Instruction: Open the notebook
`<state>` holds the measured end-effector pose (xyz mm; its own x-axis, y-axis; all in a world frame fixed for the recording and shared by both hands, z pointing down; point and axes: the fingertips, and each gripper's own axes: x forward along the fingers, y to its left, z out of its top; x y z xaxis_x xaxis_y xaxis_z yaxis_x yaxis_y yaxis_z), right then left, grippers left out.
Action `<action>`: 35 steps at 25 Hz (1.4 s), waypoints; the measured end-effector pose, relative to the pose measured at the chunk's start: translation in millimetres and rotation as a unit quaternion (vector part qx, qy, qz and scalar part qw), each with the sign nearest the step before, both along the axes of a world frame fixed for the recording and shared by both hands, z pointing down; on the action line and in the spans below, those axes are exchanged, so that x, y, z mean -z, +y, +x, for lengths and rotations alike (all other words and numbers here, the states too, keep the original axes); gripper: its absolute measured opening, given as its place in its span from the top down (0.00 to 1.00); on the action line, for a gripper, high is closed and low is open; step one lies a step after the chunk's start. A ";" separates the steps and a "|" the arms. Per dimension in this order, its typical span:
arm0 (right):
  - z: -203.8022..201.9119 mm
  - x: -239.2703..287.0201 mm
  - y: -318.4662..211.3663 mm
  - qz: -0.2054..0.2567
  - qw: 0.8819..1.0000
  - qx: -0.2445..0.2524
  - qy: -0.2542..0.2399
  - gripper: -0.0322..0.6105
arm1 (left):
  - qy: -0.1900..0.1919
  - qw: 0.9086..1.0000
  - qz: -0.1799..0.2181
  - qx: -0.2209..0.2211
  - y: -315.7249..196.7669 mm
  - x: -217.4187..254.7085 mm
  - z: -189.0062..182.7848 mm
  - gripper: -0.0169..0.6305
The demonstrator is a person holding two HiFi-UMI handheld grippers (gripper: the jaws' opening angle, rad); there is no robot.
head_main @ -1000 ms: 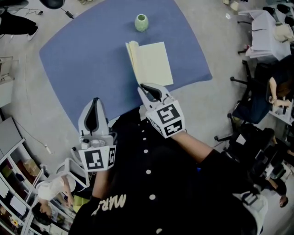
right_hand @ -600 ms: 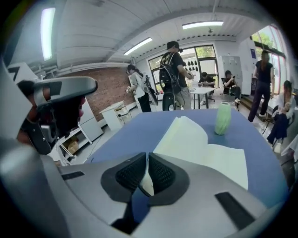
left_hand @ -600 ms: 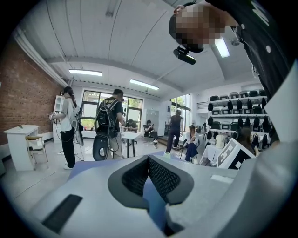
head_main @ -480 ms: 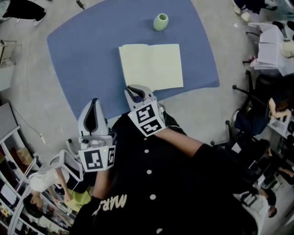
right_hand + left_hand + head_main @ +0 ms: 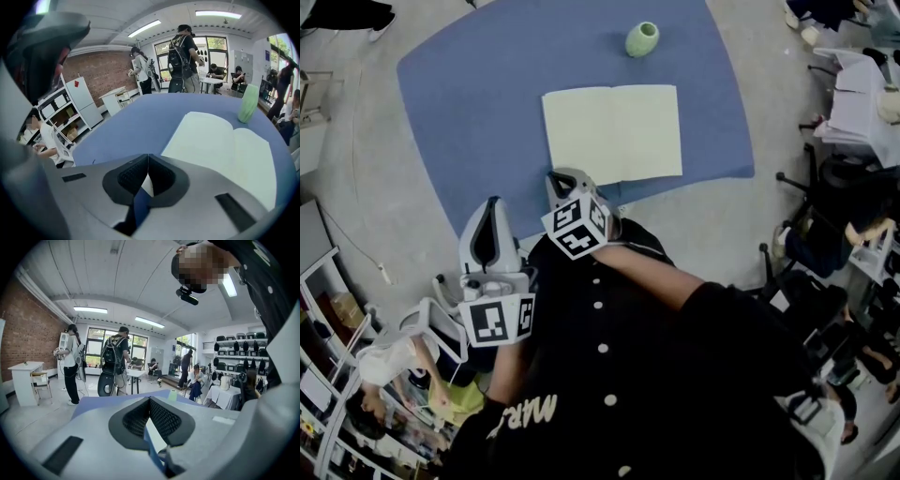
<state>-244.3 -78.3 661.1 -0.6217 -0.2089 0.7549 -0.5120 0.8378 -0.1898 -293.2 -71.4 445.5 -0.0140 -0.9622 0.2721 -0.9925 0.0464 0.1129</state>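
Head view alone: whole open notebook [image 5: 612,133]

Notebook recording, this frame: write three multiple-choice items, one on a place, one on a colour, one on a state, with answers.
1. Relative to the notebook, the green vase stands: A. on it; B. beyond its far edge, on the blue tabletop; C. on the floor.
2. The notebook's pages are: A. pale yellow; B. pink; C. black.
3. The notebook is: A. closed; B. upright; C. open flat.
Answers: 1 B, blue shows between them; 2 A, both views agree; 3 C, two pages spread flat.
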 end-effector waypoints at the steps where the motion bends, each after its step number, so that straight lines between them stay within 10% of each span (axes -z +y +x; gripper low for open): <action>1: -0.3 -6.5 1.4 -0.004 1.000 0.004 0.007 0.94 | 0.005 1.000 -0.001 0.002 -0.1 -1.4 -1.2 0.97; 11: 11.9 -4.0 -5.8 -0.028 0.999 -0.025 -0.013 0.94 | 0.000 1.000 0.004 -0.004 -4.8 -3.0 -0.5 0.97; 18: 39.3 86.6 -41.6 0.048 0.991 -0.047 -0.113 0.95 | -0.002 0.999 0.038 -0.018 -8.5 23.4 13.3 0.97; 35: 207.9 325.2 -110.1 0.264 0.910 -0.139 -0.289 0.95 | -0.040 0.988 0.145 -0.034 -18.3 122.7 46.8 0.97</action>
